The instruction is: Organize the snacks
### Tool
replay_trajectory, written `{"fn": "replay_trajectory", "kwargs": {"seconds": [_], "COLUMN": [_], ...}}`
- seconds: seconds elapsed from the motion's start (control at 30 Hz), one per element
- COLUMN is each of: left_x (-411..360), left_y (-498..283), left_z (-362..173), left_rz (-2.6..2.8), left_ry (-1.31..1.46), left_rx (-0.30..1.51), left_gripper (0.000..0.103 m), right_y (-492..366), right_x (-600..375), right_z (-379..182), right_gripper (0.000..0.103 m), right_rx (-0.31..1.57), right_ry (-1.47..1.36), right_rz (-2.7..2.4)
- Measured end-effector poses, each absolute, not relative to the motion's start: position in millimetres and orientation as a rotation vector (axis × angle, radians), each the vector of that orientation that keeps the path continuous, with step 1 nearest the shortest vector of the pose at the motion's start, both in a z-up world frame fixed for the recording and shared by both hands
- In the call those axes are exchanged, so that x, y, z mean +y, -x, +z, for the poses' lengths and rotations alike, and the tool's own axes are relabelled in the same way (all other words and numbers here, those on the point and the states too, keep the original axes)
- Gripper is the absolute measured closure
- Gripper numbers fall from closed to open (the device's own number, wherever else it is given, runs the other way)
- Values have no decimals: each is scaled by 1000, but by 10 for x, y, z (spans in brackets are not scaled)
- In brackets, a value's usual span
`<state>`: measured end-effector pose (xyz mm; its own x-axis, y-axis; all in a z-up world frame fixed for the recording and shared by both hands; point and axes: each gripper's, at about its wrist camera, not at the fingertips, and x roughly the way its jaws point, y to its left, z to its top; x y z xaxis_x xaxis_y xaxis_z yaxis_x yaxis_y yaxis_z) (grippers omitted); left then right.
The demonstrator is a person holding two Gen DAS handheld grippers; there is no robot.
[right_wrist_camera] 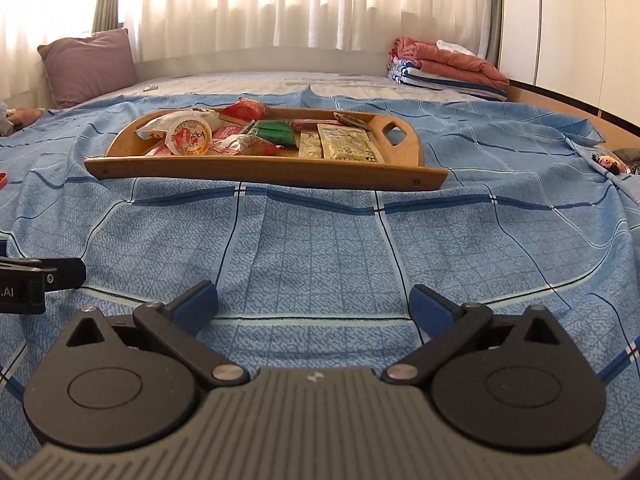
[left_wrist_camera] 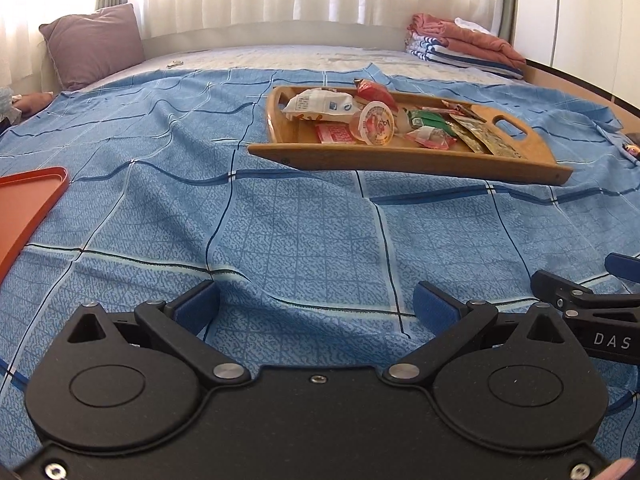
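A wooden tray (left_wrist_camera: 400,160) (right_wrist_camera: 264,168) with handle cut-outs lies on the blue checked bedspread. It holds several snacks: a white packet (left_wrist_camera: 320,106), a round jelly cup (left_wrist_camera: 374,124) (right_wrist_camera: 190,136), a green packet (left_wrist_camera: 430,120) (right_wrist_camera: 276,132), red wrappers (left_wrist_camera: 332,134) and tan sachets (right_wrist_camera: 346,146). My left gripper (left_wrist_camera: 316,306) is open and empty, low over the bedspread, well short of the tray. My right gripper (right_wrist_camera: 312,302) is open and empty, also short of the tray.
An orange tray (left_wrist_camera: 28,208) lies at the left edge of the left wrist view. A mauve pillow (left_wrist_camera: 94,44) and folded towels (left_wrist_camera: 468,46) sit at the far side of the bed. A small dark object (right_wrist_camera: 610,162) lies at the right.
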<state>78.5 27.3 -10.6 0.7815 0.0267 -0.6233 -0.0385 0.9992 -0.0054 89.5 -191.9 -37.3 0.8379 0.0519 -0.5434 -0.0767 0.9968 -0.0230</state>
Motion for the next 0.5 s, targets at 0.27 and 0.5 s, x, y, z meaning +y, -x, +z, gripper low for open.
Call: {"fn": "replay_trajectory", "kwargs": {"seconds": [0.27,0.5], "left_x": [254,252], "left_y": [-787,-787], "left_z": [-109,-108], "left_rz": [40,40], "left_ry": [9,9], "left_rx": [674,669], "left_gripper": [0,0], "right_y": [-906,-899], "right_x": [-1913,-1910], "right_z": [-377,-383], "right_gripper": [0,0], "right_rx": [568,567], "right_ry": [49,49], "right_rz": [66,65]}}
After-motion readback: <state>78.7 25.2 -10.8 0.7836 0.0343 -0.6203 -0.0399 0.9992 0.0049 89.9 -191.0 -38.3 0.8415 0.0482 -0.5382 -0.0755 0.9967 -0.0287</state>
